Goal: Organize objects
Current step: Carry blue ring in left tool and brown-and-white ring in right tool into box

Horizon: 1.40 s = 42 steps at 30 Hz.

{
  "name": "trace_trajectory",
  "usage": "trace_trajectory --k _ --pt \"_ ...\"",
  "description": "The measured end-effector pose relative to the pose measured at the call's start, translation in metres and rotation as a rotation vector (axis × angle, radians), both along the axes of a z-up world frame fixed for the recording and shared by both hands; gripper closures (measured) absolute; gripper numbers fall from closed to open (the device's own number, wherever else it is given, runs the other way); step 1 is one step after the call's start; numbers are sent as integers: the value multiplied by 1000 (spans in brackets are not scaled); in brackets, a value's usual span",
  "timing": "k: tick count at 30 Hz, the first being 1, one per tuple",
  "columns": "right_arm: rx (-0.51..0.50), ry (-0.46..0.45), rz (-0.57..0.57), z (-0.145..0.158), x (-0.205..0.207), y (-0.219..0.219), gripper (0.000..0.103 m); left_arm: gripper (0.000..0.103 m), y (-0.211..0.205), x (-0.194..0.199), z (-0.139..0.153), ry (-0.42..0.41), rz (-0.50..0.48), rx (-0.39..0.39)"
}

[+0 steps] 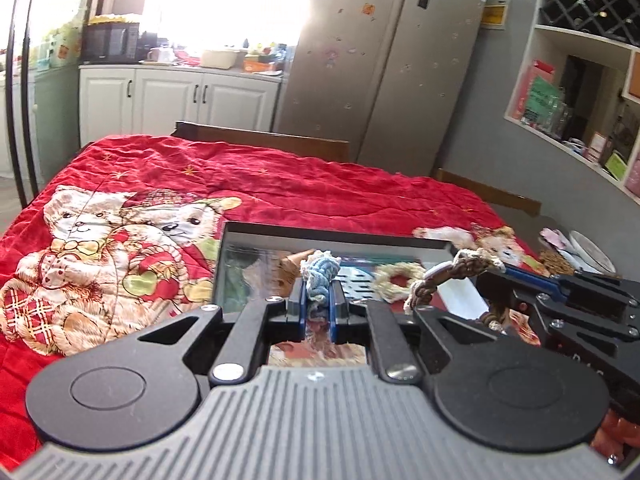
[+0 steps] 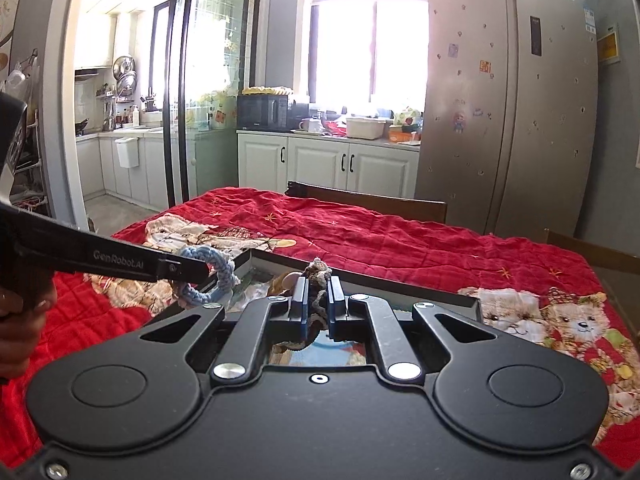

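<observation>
Left wrist view puts the left gripper first, its jaws pinched on a blue rope ring that bunches up above the pads. Just to its right, the right gripper comes in from the side, clamped on a brown rope toy whose frayed knot sticks out past the fingertips. Both toys hang over the near edge of a dark-framed tray, and a pale rope ring lies on the tray floor between the two grippers. The tray sits at the near edge of the table, on a red quilted cover printed with teddy bears, with wooden chairs along the far edge. From the right wrist camera the blue loop dangles loose below the left gripper, close to the tray's left corner. My worry is that slack: the loop could snag the tray rim and drag the tray across the cover. With the two grippers so near each other, the ropes might also tangle, and a soft toy could slip out if only a few strands are caught.
</observation>
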State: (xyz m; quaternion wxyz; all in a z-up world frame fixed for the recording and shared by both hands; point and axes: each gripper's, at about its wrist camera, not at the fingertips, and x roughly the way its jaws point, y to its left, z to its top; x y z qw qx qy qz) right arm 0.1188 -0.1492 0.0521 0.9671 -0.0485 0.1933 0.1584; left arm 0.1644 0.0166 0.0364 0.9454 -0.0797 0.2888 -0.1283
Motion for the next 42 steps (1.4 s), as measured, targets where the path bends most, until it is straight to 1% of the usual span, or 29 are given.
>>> trace_trajectory --k 8,12,18,23,35,42 --pt "19 46 -16 -15 48 13 94 90 7 35 -18 41 51 6" --pt "55 93 -27 -27 71 12 94 90 9 50 -29 63 63 12" --pt "61 141 -53 -47 102 8 94 90 9 65 -40 85 74 4" --pt "76 161 -71 -59 116 2 94 90 8 73 -45 89 75 -2" --pt "73 191 -87 -70 130 2 94 90 8 82 -54 103 79 -18" --pt "68 222 -99 -78 136 1 94 89 8 86 -60 117 83 -4"
